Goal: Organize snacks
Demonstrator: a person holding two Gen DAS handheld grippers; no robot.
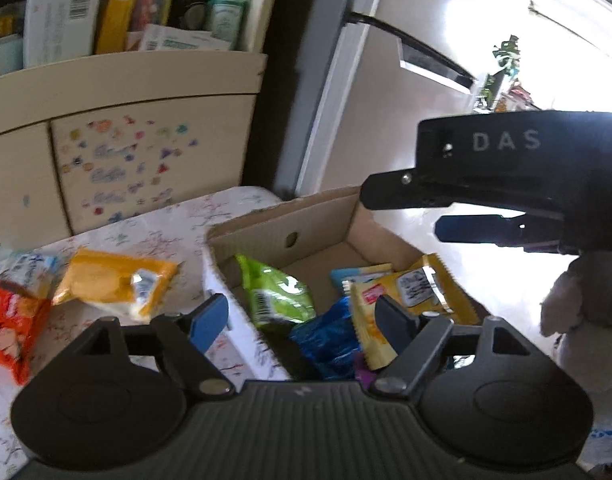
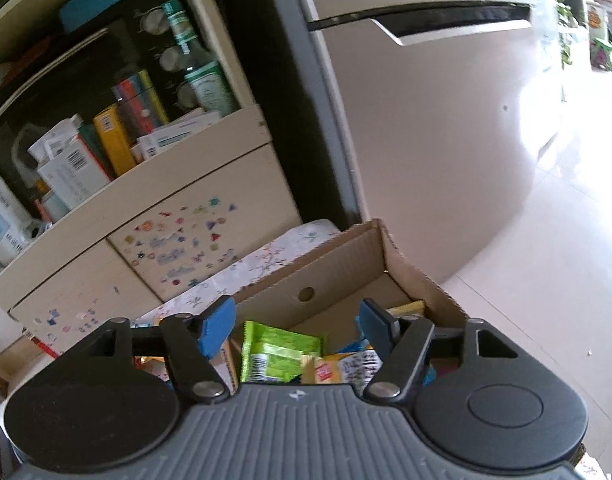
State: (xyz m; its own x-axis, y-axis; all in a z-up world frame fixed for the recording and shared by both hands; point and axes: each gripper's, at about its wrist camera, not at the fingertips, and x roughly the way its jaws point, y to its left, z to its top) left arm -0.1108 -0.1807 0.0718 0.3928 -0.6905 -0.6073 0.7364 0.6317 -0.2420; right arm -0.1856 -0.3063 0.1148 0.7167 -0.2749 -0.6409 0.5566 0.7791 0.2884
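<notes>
We hover our left hand-held gripper (image 1: 301, 322), jaws apart and empty, over the open brown cardboard box (image 1: 265, 236) on the floral-cloth table (image 1: 153, 224). Our right hand-held gripper (image 2: 295, 330) gapes empty too. Inside, the green snack packet (image 1: 275, 294) lies flat, long axis running toward the far wall.

Snack packets (image 2: 279, 354) in cardboard box (image 2: 422, 280) (open-topped)

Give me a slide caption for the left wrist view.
Open left gripper above cardboard box of snack packets.
</notes>
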